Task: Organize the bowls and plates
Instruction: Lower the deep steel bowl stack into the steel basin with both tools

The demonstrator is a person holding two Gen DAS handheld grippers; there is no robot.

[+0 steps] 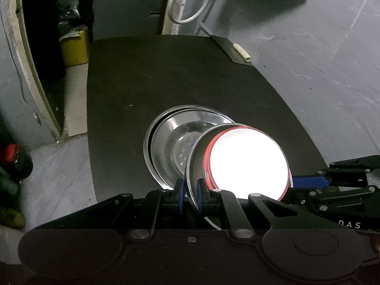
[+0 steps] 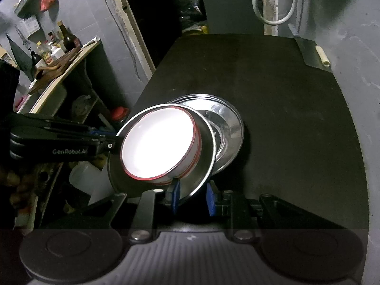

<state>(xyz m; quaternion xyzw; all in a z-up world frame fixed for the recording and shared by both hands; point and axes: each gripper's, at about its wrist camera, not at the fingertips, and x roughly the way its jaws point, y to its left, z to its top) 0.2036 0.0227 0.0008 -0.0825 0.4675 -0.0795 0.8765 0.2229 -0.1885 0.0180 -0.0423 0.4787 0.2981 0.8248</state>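
Note:
A white bowl with a red rim [image 1: 247, 161] [image 2: 159, 142] sits in a tilted steel plate [image 1: 198, 156] [image 2: 206, 147]. My left gripper [image 1: 190, 191] is shut on that plate's near rim; from the right wrist view it reaches in from the left [image 2: 111, 143]. The right gripper [image 2: 192, 196] has its blue pads on either side of the opposite rim, shut on it, and shows at the right edge in the left wrist view [image 1: 306, 182]. The plate hangs partly over a stack of steel plates [image 1: 171, 142] [image 2: 228, 123] on the black table [image 1: 142, 76] [image 2: 285, 118].
A dark sheet with a pale roll [image 1: 242, 52] lies at the table's far right corner. A white cable loop [image 1: 187, 2] hangs behind. Left of the table are a yellow box [image 1: 73, 47], a red-lidded jar [image 2: 120, 114] and a shelf of bottles [image 2: 54, 52].

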